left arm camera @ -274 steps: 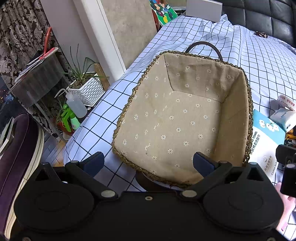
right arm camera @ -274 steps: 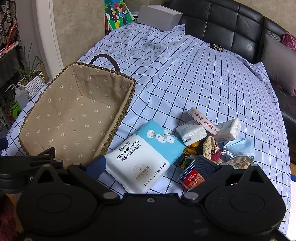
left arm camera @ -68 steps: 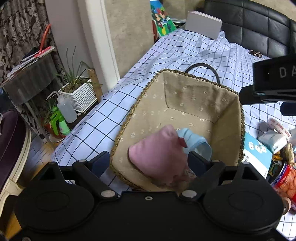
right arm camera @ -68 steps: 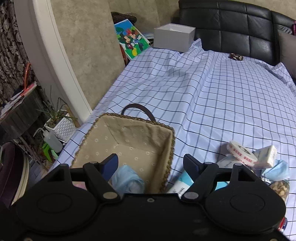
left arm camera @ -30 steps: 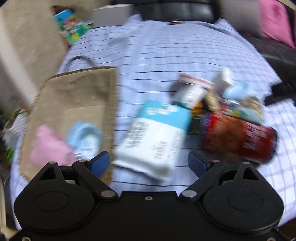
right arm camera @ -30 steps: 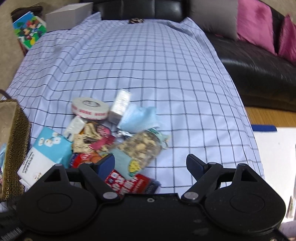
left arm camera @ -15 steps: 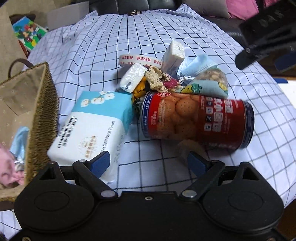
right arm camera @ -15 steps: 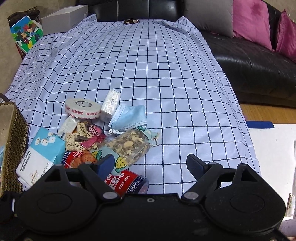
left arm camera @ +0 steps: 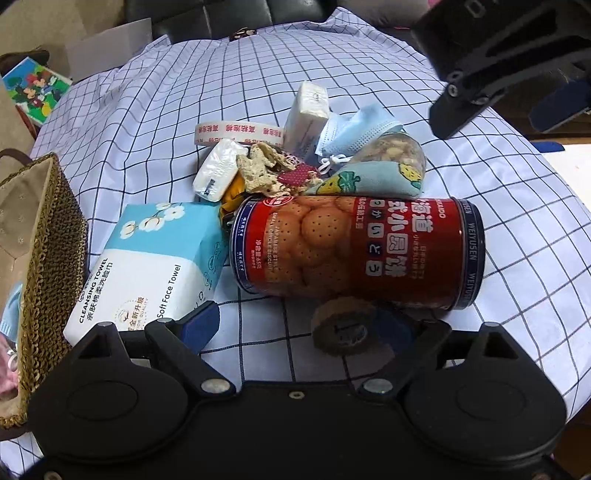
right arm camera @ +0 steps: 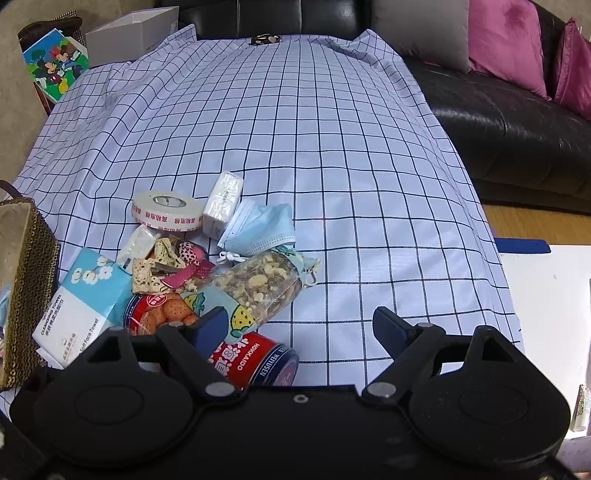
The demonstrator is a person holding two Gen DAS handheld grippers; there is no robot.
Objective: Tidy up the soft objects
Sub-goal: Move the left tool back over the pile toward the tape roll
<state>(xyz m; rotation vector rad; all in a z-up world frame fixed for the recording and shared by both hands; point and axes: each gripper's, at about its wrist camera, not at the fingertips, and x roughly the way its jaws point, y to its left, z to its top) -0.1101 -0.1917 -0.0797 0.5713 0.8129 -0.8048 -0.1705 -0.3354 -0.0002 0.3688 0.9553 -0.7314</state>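
A pile lies on the checked cloth: a cleansing towel pack (left arm camera: pixel 155 258) (right arm camera: pixel 83 299), a blue face mask (left arm camera: pixel 354 131) (right arm camera: pixel 260 225), a fruit-print cloth (left arm camera: pixel 369 179) (right arm camera: pixel 221 310), small tissue packs (left arm camera: pixel 308 110) (right arm camera: pixel 222 203), lace pieces (left arm camera: pixel 266 171) and a red biscuit tin (left arm camera: pixel 354 251) (right arm camera: pixel 255 360). The wicker basket (left arm camera: pixel 48 251) (right arm camera: pixel 29 258) stands left, with pink and blue cloth inside. My left gripper (left arm camera: pixel 299 325) is open, low before the tin. My right gripper (right arm camera: pixel 299 325) is open, above the pile's right side.
A tape roll (left arm camera: pixel 240 133) (right arm camera: pixel 166 210) and a nut bag (right arm camera: pixel 266 284) lie in the pile. A small brown roll (left arm camera: pixel 343 325) sits by my left gripper. A black sofa (right arm camera: pixel 517 122) with cushions stands to the right. A white box (right arm camera: pixel 133 33) is at the back.
Both grippers swung from the basket to the pile, leaving pink and blue cloth in it. In the last half second the left one moved closer to the tin.
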